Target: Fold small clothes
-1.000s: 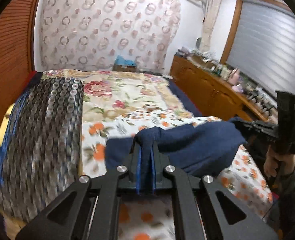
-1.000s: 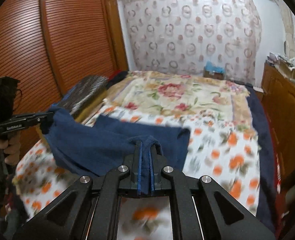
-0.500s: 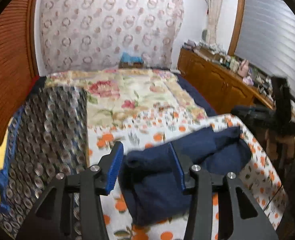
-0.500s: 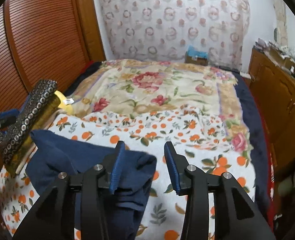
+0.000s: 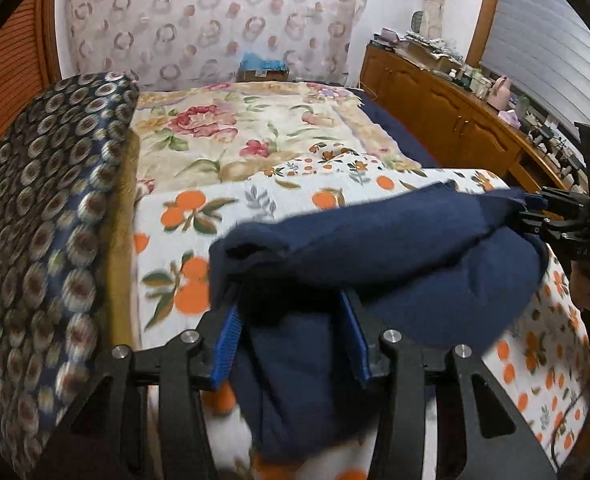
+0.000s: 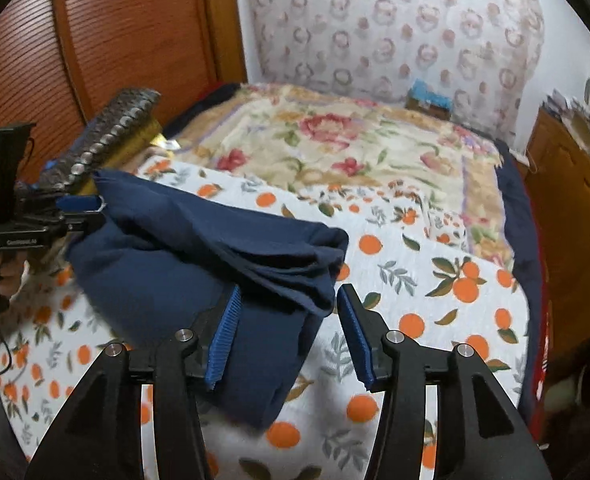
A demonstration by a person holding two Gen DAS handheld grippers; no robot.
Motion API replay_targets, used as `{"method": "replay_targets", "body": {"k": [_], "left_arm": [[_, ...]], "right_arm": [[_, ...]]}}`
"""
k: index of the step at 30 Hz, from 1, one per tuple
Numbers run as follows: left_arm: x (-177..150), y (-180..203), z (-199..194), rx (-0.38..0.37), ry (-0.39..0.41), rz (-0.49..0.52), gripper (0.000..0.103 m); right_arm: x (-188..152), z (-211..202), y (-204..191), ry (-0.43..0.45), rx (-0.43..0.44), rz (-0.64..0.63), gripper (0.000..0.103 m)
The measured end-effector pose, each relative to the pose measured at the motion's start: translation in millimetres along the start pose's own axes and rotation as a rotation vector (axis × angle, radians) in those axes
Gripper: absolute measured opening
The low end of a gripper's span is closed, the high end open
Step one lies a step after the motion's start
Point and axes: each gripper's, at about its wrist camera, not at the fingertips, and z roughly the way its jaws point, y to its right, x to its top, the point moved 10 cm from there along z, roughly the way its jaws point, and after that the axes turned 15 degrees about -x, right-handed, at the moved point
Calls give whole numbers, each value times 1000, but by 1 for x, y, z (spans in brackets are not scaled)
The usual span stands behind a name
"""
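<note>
A navy blue garment (image 5: 395,248) lies folded over in a bundle on the orange-print sheet (image 5: 199,208) of the bed. My left gripper (image 5: 291,340) is open, its blue pads on either side of the garment's near-left end without closing on it. My right gripper (image 6: 289,328) is open over the garment (image 6: 183,264) at its right end; the cloth lies between the jaws and past the left pad. Each gripper shows in the other's view: the right one (image 5: 543,208) at the far right, the left one (image 6: 79,212) at the far left, both touching the cloth's ends.
A dark patterned cushion (image 5: 43,208) lies along the bed's left side. A floral blanket (image 5: 235,128) covers the far half of the bed. A wooden sideboard (image 5: 455,120) with clutter runs along the right. A wooden wardrobe (image 6: 95,40) stands at the left.
A second ago both grippers were shut on the navy garment and held it up. Both opened and the garment dropped onto the sheet in a fold. Both grippers have since come closer to it.
</note>
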Motion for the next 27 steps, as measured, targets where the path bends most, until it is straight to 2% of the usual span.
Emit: {"method": "replay_targets", "body": {"k": [3,5,7,8,13,15,18,24,27], "left_arm": [[16,-11,6,32,29,-14,45],[26,-24,6,91,57,-25,45],[32,-34,3,126,82,-51,45],[31,-37,5,118,74,-63,45],[18,-34,11,88,25,-44,45],[12,-35,12,72,5,-51,46],[3,-35,13,72,-19,-57,52],[-1,-37,15,65,-29,-75,56],[-2,-38,14,46,-32,-97,56]], "right_arm": [[13,18,11,5,-20,34,51],[22,29,22,3,-45,70,51],[29,39,41,3,-119,109,51],[31,41,48,2,-141,123,51],[29,33,47,-4,-77,135,51],[24,27,34,-16,-12,129,53],[17,26,21,-37,32,128,59],[2,47,7,-115,61,143,61],[3,50,4,-102,74,150,62]]}}
